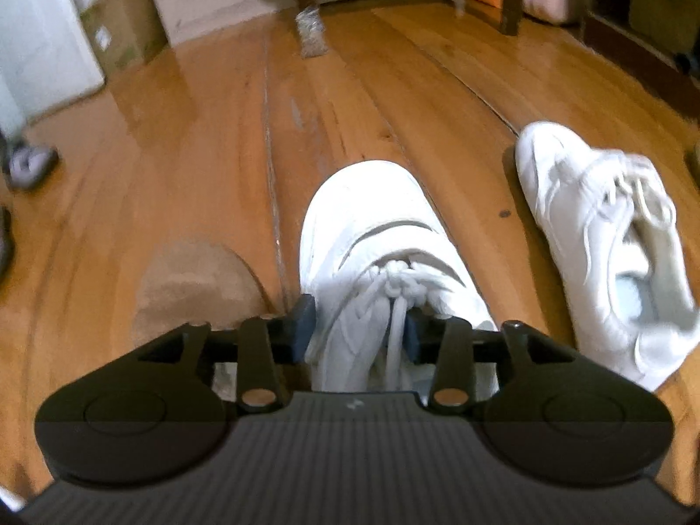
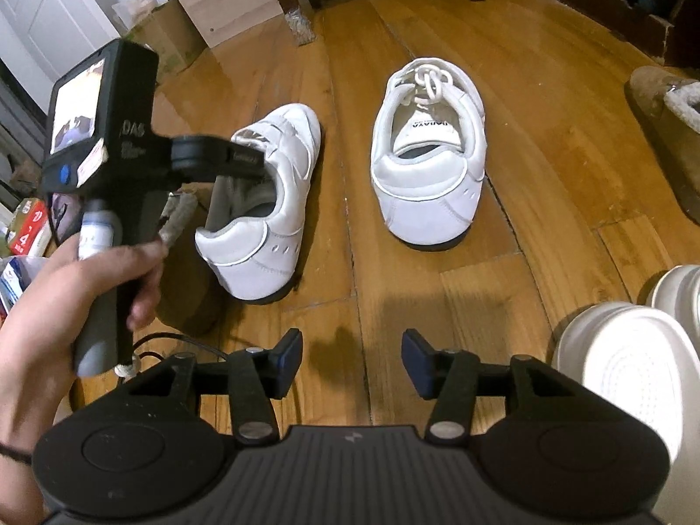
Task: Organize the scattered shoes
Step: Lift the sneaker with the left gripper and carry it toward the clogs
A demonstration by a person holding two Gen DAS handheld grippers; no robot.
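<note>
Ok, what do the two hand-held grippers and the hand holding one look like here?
Both are black plastic. The right hand-held gripper has a ribbed body, silver pivot pins and dark blue pads. The left hand-held gripper carries a small lit screen, white lettering, a grey handle and a thin cable. The hand is bare, with a thin dark wristband.

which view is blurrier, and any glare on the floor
Left wrist view: soft all over, edges smeared, the held shoe blown out white at its toe. Right wrist view: sharper, pale glare on the floor near the far wall, fisheye bending the boards.

Two sneakers [image 2: 262, 201] [image 2: 428, 153] side by side on floor [image 2: 525, 175].
</note>
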